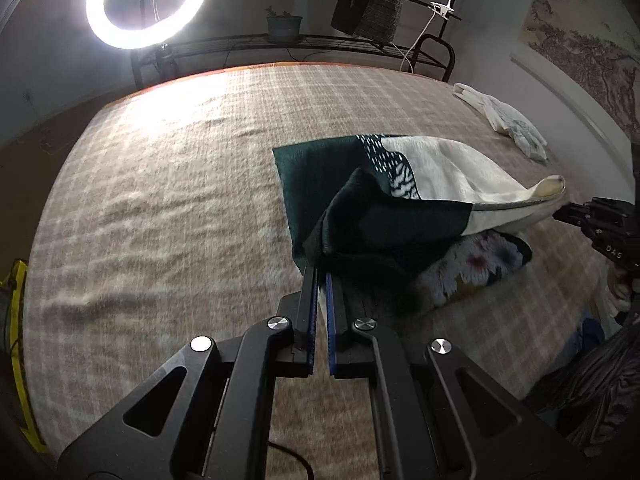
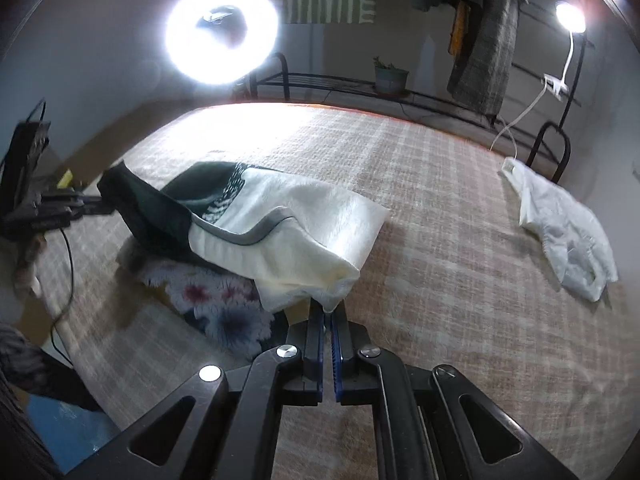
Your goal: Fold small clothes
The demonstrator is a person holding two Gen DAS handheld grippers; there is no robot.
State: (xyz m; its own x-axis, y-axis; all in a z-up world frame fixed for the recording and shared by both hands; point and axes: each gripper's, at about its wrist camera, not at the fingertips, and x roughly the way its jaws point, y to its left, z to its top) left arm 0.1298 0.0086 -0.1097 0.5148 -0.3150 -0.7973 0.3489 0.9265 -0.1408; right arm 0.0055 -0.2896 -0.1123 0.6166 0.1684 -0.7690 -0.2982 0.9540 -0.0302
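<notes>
A dark green and cream garment (image 1: 404,196) is stretched between my two grippers, lifted above the plaid bed cover (image 1: 160,200). My left gripper (image 1: 321,272) is shut on its dark green corner. My right gripper (image 2: 327,312) is shut on its cream corner; it also shows at the right in the left wrist view (image 1: 560,213). The garment also shows in the right wrist view (image 2: 288,224), with the left gripper (image 2: 105,207) at its far green end. A fluffy floral-patterned part (image 2: 224,304) lies on the bed under the lifted layer.
A white garment (image 2: 568,232) lies on the bed to the right; it also shows in the left wrist view (image 1: 508,124). A ring light (image 1: 148,0), a metal rack (image 1: 304,46) with a potted plant and hanging clothes stand beyond the bed's far edge.
</notes>
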